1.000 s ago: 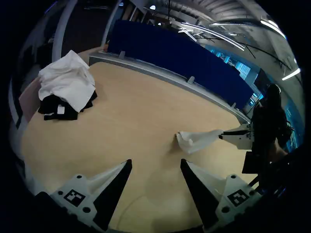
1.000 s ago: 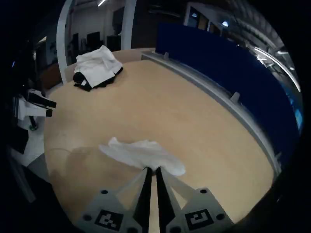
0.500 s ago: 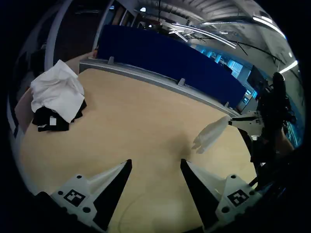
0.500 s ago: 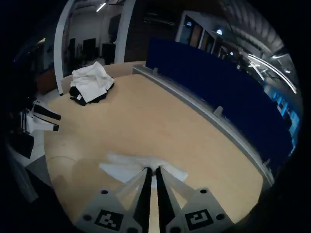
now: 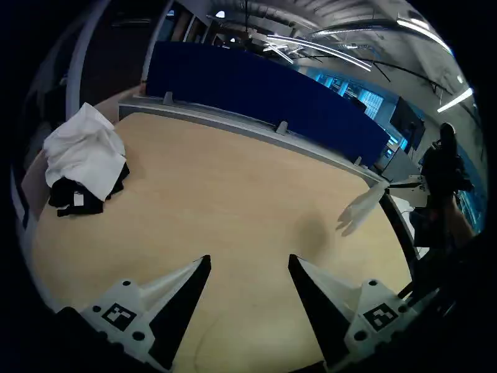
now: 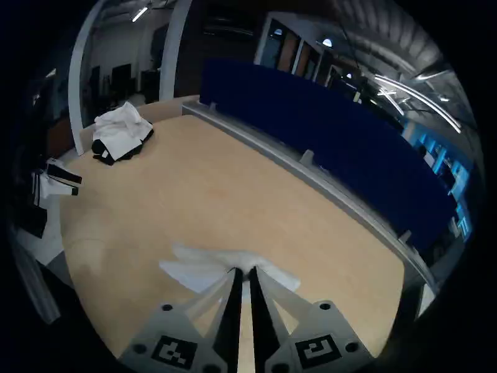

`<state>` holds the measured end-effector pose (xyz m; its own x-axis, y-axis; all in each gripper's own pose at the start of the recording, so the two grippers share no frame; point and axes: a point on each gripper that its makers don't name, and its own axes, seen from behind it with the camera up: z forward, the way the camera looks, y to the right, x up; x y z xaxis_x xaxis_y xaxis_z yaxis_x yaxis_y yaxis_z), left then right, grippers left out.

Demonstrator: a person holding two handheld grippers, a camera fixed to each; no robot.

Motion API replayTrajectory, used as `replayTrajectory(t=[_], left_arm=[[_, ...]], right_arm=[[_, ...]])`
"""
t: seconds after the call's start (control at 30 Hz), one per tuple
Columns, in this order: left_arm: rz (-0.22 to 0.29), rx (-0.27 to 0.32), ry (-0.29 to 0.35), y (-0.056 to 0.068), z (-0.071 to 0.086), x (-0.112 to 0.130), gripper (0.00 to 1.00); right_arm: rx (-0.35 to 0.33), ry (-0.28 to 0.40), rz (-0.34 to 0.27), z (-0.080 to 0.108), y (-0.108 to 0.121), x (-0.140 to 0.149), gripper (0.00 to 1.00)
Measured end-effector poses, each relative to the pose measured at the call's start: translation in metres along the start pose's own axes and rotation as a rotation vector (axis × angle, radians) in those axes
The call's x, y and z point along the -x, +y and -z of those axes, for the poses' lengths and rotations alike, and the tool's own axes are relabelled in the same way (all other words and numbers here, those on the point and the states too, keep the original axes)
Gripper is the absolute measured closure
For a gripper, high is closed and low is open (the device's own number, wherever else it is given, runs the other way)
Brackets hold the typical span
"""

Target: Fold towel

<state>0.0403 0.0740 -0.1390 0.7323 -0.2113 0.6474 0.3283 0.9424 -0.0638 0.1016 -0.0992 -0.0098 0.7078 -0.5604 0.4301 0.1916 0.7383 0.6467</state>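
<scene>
Two lots of fabric lie in sight, and only one matters. Far to the left on the pale wooden tabletop (image 5: 217,180), a rumpled white cloth (image 5: 84,149) is draped over a black garment (image 5: 74,198), well apart from both tools.

Moving right, the left gripper (image 5: 248,264) hovers low over bare wood. Its two dark fingers are spread wide with nothing between them. Beyond it, a dark blue partition (image 5: 261,87) runs along the back edge of the table.

Farther right, a soft shadow (image 5: 314,229) sits on the wood. Just past it the small white towel (image 5: 362,208) hangs in the air, bunched into a narrow strip. Its long axis slants from upper right, where it is held, down toward lower left. The loose end therefore points back at the left gripper and appears to hang clear of the table.

The right gripper (image 6: 243,273), at the far right of the left gripper view, has its fingers pressed together on the towel's upper end. In the right gripper view the fabric fans out to the left of the closed tips.

The towel lies ahead and to the right of the open claw, well apart from it. I judge that the left gripper, the only free one, must reach rightward for that dangling lower end before any fold can be laid.
</scene>
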Motion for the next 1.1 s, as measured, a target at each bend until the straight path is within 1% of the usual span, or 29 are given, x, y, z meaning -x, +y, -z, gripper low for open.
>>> replayTrajectory(t=[0.2, 0.5, 0.7, 0.8, 0.9, 1.1], left_arm=[[0.008, -0.002, 0.0, 0.008, -0.003, -0.001, 0.08], [-0.014, -0.02, -0.008, 0.02, -0.008, 0.0, 0.08], [-0.013, -0.025, -0.014, 0.03, -0.012, 0.001, 0.08], [-0.01, -0.026, -0.018, 0.036, -0.014, 0.003, 0.08], [-0.007, -0.025, -0.022, 0.043, -0.016, 0.004, 0.07], [-0.017, -0.026, -0.03, 0.053, -0.02, 0.004, 0.08]], right_arm=[[0.039, -0.028, -0.012, 0.019, 0.046, 0.032, 0.92], [0.087, -0.075, -0.017, 0.045, 0.112, 0.08, 0.92], [0.116, -0.12, -0.017, 0.059, 0.154, 0.115, 0.92], [0.126, -0.143, -0.026, 0.063, 0.172, 0.131, 0.92], [0.125, -0.155, -0.037, 0.064, 0.183, 0.144, 0.92], [0.125, -0.173, -0.041, 0.063, 0.197, 0.159, 0.92]])
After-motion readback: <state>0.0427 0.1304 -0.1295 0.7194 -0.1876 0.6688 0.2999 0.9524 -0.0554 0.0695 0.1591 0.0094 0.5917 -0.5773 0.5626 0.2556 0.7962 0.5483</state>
